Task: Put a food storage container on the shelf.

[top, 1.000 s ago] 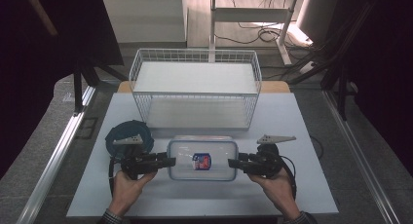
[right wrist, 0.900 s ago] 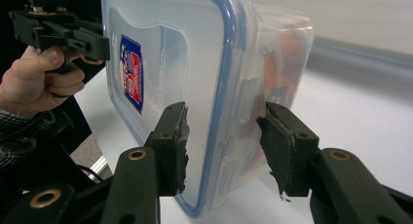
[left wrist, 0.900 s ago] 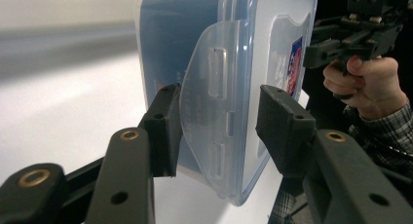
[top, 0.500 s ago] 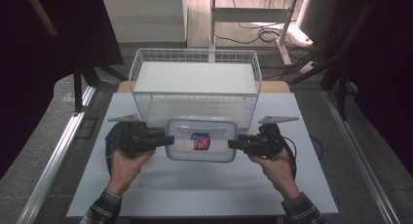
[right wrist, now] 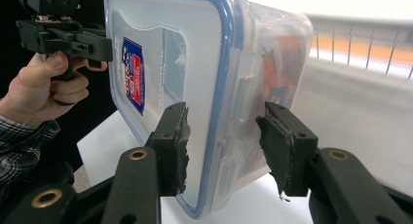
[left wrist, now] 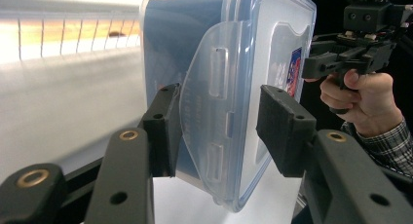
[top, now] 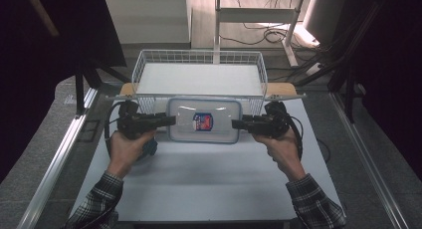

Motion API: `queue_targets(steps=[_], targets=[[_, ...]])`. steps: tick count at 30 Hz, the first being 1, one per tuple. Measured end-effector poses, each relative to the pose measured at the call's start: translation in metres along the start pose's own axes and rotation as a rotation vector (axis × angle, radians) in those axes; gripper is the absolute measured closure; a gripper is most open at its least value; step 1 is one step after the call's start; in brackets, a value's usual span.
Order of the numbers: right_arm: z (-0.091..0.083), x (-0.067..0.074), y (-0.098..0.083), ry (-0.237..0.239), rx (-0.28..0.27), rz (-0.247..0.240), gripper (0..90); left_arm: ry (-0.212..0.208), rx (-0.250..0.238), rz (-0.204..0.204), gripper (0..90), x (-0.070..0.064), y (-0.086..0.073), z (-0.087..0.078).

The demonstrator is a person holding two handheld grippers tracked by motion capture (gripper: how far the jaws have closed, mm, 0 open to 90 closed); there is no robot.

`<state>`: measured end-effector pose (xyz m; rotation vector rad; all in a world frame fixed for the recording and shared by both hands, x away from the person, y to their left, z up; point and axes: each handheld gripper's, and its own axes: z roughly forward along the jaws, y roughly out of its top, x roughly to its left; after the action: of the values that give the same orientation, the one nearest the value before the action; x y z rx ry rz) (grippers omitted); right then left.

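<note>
A clear plastic container (top: 204, 122) with a blue-rimmed lid and a red-blue label hangs above the white table, level with the front rim of the wire basket (top: 199, 96). My left gripper (top: 171, 120) is shut on its left end and my right gripper (top: 235, 123) on its right end. In the left gripper view the pads (left wrist: 163, 131) clamp the container (left wrist: 253, 63) at its side latch. The right gripper view shows the pads (right wrist: 175, 146) gripping the lid edge and latch of the container (right wrist: 195, 53), which has orange and blue contents.
The white wire basket stands at the back of the table (top: 209, 179), its floor bare. A dark blue-green round thing (top: 149, 147) lies under the left hand. Metal rails run along both table sides.
Both grippers have lifted the container off the table and carried it away from the person, up to the basket's front rim.
</note>
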<state>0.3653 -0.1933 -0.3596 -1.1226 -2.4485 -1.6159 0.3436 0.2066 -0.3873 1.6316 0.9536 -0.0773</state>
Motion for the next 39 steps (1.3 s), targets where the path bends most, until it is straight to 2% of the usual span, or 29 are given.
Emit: queue_targets(steps=[4, 6, 7, 8, 10, 12, 17, 23, 30, 39], targets=[[-0.001, -0.001, 0.017, -0.006, -0.015, -0.008, 53.7, -0.005, -0.019, 0.005, 52.3, 0.002, 0.015, 0.000], [-0.002, -0.002, 0.022, -0.008, -0.019, -0.012, 53.7, -0.005, -0.020, 0.006, 52.4, 0.002, 0.018, 0.000], [-0.002, -0.002, 0.030, -0.008, -0.027, -0.014, 53.7, -0.005, -0.029, 0.010, 52.3, 0.003, 0.025, -0.001], [-0.002, -0.002, 0.030, -0.008, -0.027, -0.014, 53.7, -0.005, -0.029, 0.010, 52.4, 0.003, 0.025, -0.001], [-0.002, -0.004, 0.040, -0.010, -0.033, -0.013, 53.7, 0.000, -0.038, 0.010, 52.2, 0.005, 0.036, -0.002], [-0.001, -0.004, 0.044, -0.009, -0.036, -0.012, 53.7, -0.001, -0.040, 0.010, 52.1, 0.006, 0.039, -0.002], [0.000, -0.006, 0.063, -0.018, -0.056, -0.011, 53.7, -0.001, -0.058, 0.012, 51.9, 0.010, 0.061, -0.003], [0.001, -0.006, 0.081, -0.027, -0.067, -0.022, 53.7, -0.009, -0.068, 0.013, 51.8, 0.015, 0.078, -0.005], [0.007, -0.013, 0.100, -0.039, -0.067, -0.019, 53.5, -0.007, -0.083, 0.005, 51.7, 0.026, 0.093, -0.002], [0.020, -0.027, 0.113, -0.052, -0.069, 0.004, 52.6, 0.018, -0.092, -0.022, 51.2, 0.039, 0.102, 0.006]])
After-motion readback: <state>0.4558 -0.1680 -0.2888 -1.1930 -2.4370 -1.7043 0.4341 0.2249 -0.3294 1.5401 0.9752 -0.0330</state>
